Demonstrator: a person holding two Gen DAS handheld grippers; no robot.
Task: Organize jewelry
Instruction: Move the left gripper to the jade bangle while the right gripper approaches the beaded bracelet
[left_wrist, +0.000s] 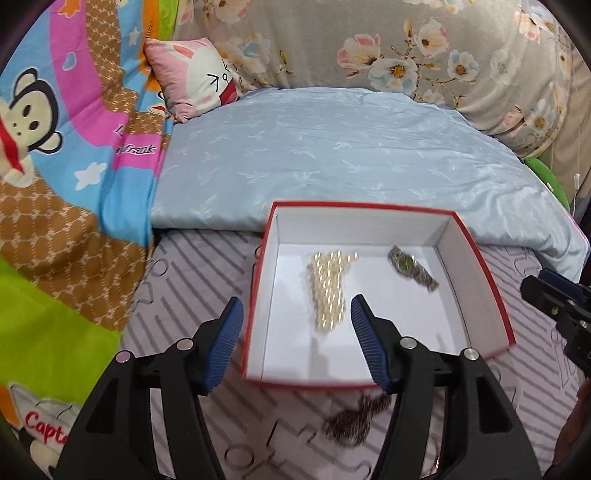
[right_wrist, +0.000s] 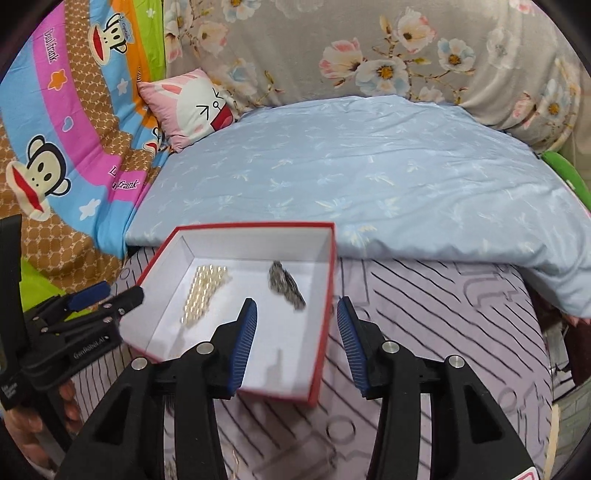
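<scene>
A red box with a white inside (left_wrist: 476, 258) (right_wrist: 327, 295) lies on the striped bedsheet. In it are a cream pearl bracelet (left_wrist: 328, 288) (right_wrist: 203, 295) and a silver watch with a green dial (left_wrist: 412, 267) (right_wrist: 286, 286). A dark beaded piece (left_wrist: 351, 419) lies on the sheet just in front of the box. My left gripper (left_wrist: 297, 321) is open and empty above the box's near left corner. My right gripper (right_wrist: 297, 317) is open and empty over the box's right wall. The right gripper shows at the left view's right edge (left_wrist: 554, 302), and the left gripper at the right view's left side (right_wrist: 107, 295).
A folded light-blue quilt (left_wrist: 332, 155) lies behind the box. A cartoon-monkey blanket (left_wrist: 55, 166) is on the left, a small pink pillow (left_wrist: 199, 81) and a floral bolster (left_wrist: 406, 44) at the back. A thin ring-like item (left_wrist: 240, 458) lies on the sheet near the left gripper.
</scene>
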